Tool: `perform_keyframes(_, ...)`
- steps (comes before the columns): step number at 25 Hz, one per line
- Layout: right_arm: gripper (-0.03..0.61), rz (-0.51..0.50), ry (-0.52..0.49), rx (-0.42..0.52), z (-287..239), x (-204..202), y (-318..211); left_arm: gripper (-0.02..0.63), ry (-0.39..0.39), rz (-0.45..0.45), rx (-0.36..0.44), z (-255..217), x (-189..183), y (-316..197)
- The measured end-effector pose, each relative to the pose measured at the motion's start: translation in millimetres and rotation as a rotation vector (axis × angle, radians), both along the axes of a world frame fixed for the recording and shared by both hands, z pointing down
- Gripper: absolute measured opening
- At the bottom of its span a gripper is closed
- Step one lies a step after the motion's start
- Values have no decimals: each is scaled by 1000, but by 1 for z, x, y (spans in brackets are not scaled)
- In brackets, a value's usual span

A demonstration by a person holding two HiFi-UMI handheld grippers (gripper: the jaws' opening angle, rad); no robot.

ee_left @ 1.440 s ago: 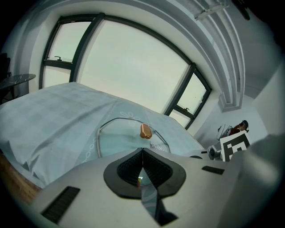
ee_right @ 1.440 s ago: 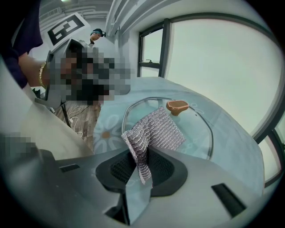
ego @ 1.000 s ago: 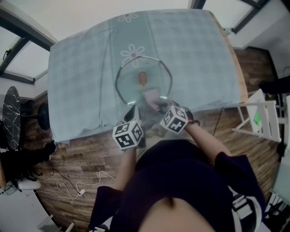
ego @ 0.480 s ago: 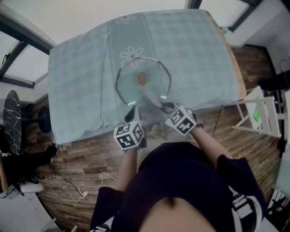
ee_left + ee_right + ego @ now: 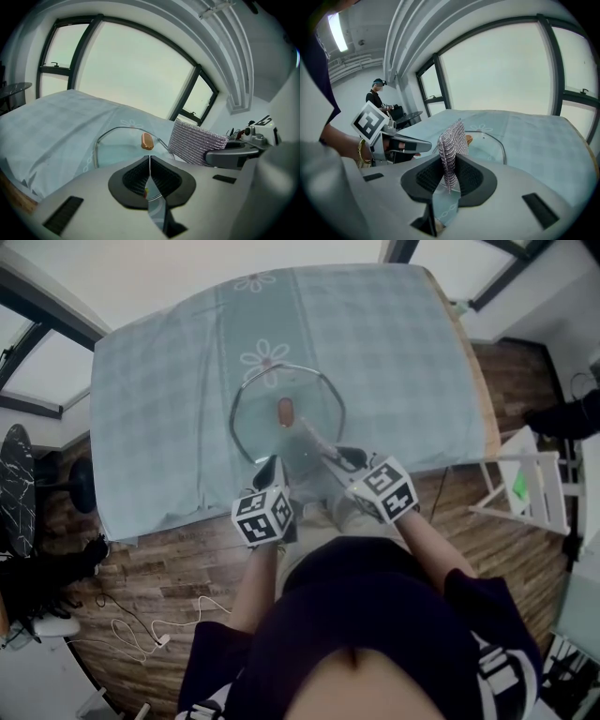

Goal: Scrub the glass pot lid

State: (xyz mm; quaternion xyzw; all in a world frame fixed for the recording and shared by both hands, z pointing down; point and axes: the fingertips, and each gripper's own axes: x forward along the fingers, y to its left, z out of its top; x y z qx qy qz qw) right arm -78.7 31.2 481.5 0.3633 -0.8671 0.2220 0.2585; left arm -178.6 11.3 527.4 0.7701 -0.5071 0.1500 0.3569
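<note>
The glass pot lid (image 5: 286, 418), with a brown knob (image 5: 284, 410), rests on the pale blue tablecloth (image 5: 169, 399). My left gripper (image 5: 272, 468) is at the lid's near rim. In the left gripper view the jaws (image 5: 149, 161) are shut, with the rim's thin edge running between them, and the lid (image 5: 117, 147) lies beyond. My right gripper (image 5: 330, 457) is shut on a silvery mesh scrubbing cloth (image 5: 452, 138), held upright above the lid's near right part (image 5: 487, 145). That cloth (image 5: 197, 140) also shows at the right of the left gripper view.
The table's wooden edge (image 5: 473, 371) runs down the right side, with a white chair (image 5: 525, 488) beyond it. Cables (image 5: 131, 629) lie on the wood floor at the lower left. Another person (image 5: 377, 96) stands far off in the room.
My right gripper has risen off the lid with the mesh cloth and rolled, so the cloth now stands on edge. The left gripper and lid stay as they were.
</note>
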Motion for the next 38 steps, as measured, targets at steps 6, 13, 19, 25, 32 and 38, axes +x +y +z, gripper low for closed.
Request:
perform_keyframes(6,78,23,-69,2,-15,23,-19,3,-21,-9,-1,3,16,-16)
perform_keyframes(13,78,-2,-109,4,-25,50,-35,3,-64,-37,-25,9,32,-29)
perform_keyframes(19,78,-59,-129,1,-27,61,-40,8,-102,-69,-31,14,40,-39)
perform_keyframes(25,78,-108,-149,-17,-23,72,-46,104,-100,-101,-46,22,47,-50)
perform_keyframes(32,78,-154,-166,-37,-15,76,-54,202,-139,-136,-40,30,48,-65)
perform_keyframes(38,80,-184,-167,-53,-8,79,-60,239,-127,-171,-44,42,46,-80)
